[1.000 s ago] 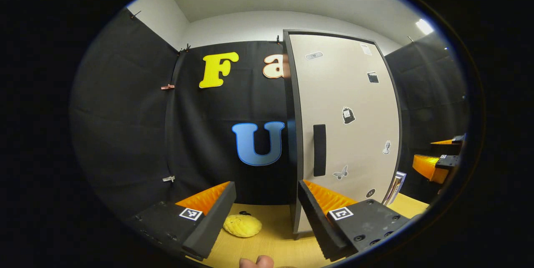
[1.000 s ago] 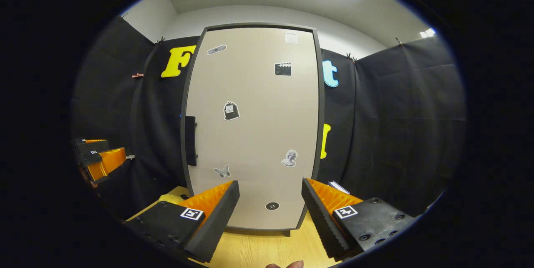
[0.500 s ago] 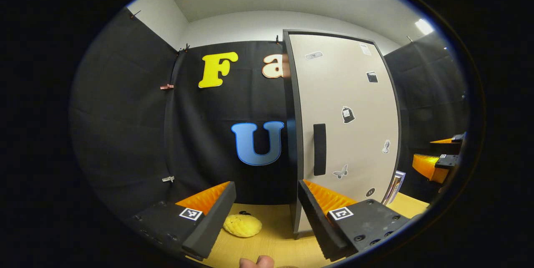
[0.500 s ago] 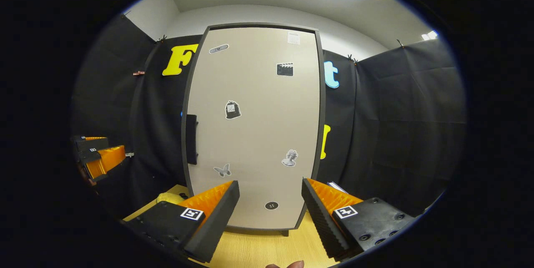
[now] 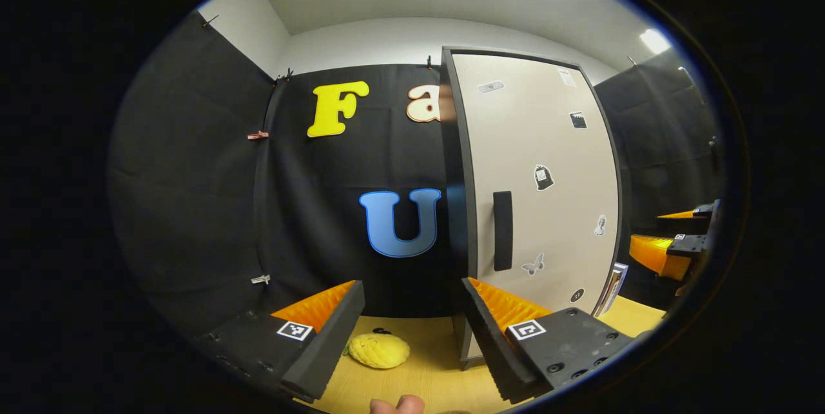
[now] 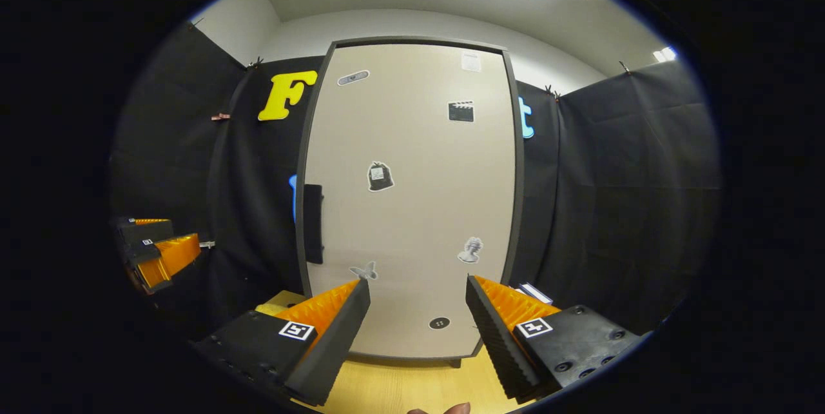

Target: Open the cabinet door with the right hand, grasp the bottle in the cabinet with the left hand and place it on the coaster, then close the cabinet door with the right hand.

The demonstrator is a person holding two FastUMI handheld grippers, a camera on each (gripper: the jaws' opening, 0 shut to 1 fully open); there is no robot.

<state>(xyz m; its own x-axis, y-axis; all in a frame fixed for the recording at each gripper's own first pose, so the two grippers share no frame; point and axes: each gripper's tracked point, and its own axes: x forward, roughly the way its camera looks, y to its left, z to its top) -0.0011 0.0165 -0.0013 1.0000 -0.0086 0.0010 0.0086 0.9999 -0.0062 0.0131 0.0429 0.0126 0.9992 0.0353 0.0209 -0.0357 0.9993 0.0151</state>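
Left gripper view: left gripper point(image 5: 412, 324) held wide apart over the wooden table point(image 5: 425, 375), nothing between the fingers. Ahead and to the right, cabinet door point(image 5: 548, 169) closed, beige with a dark frame and several small stickers, its dark vertical handle point(image 5: 503, 231) near the left edge. Bottle presumably behind that shut door, so hidden. On the table just past the left finger, a yellow knitted coaster point(image 5: 379, 350) (lemon-shaped, lying flat), well left of the cabinet's foot. At the far right edge, right gripper point(image 5: 673, 247) seen from the side, apart from the door. A fingertip point(image 5: 397, 405) at the bottom edge.

Right gripper view: right gripper point(image 6: 417, 327) also spread wide and empty, facing the door point(image 6: 412, 195) squarely, not touching it. Handle point(image 6: 313, 224) up and to the left of the fingers. Left gripper point(image 6: 155, 249) at the far left edge, jaws parted. A yellow patch beside the left finger, possibly the coaster, too hidden to be sure.
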